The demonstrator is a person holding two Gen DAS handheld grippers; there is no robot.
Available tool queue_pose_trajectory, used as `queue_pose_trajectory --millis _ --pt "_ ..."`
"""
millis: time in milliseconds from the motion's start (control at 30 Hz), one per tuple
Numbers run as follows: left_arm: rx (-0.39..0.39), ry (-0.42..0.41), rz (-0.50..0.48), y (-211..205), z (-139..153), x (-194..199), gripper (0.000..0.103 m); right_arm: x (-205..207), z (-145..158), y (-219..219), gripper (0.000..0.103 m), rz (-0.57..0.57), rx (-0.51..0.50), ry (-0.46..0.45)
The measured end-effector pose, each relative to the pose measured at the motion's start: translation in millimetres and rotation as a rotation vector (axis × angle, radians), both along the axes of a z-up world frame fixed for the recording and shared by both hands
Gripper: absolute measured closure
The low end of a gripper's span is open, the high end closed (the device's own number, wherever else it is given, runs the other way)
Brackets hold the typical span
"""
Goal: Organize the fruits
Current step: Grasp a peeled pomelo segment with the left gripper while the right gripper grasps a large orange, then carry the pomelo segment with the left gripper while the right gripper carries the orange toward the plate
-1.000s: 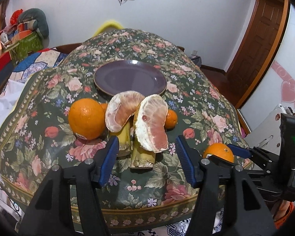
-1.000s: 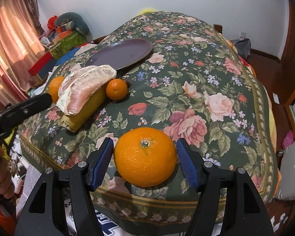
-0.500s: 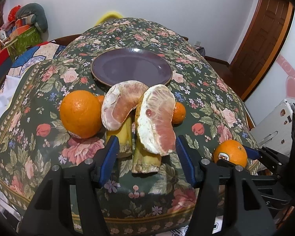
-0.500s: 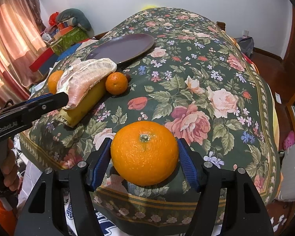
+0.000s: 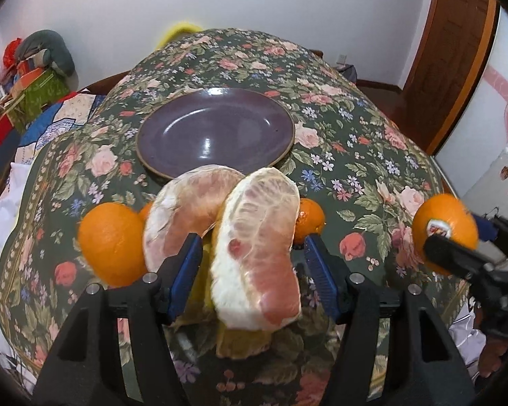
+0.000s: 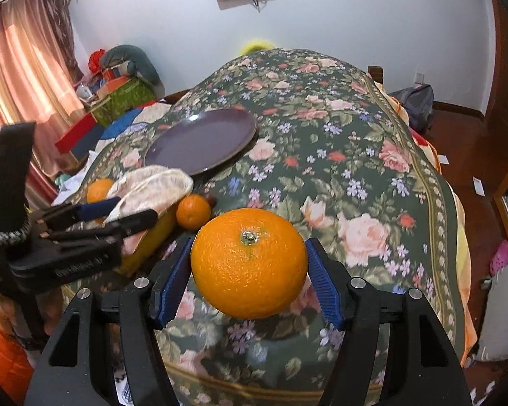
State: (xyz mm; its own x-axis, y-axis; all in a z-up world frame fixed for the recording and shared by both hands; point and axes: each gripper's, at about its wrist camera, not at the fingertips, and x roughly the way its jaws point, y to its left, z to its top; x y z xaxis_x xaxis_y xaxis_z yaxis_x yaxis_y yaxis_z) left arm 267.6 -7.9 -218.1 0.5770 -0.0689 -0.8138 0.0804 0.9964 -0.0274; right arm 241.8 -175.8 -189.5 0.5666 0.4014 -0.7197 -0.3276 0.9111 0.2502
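Surface (image 5: 338,108) under a floral cloth carries a purple plate (image 5: 216,135), ahead of both grippers. Pomelo segment (image 5: 257,247) lies lengthwise between the opening jaws of the left gripper (image 5: 250,270), its long axis pointing toward the plate. Right gripper (image 6: 249,274) clamps a large orange (image 6: 249,262), the plate up-left of it.

Your left wrist camera looks steeply down, close over the pomelo segments (image 5: 254,247), facing the plate (image 5: 216,135). Your right wrist camera sits further right, angled down. Both share the plate (image 6: 203,142) and floral worktop (image 6: 338,169).
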Motion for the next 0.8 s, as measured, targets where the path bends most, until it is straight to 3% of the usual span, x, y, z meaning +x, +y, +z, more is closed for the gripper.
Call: queue_pose_trajectory --millis 300,567,800 --pt "0.075 0.007 -0.016 -13.4 -15.4 16.0 0.041 11.5 -13.4 -6.0 0.04 0.009 0.043 0.031" --pt "-0.069 0.038 0.004 4.9 -18.8 19.7 0.052 14.2 -19.4 -10.0 0.04 0.009 0.057 0.048" --pt "-0.105 0.031 0.009 12.2 -11.5 13.3 0.053 12.3 -11.3 -7.1 0.04 0.006 0.04 0.025"
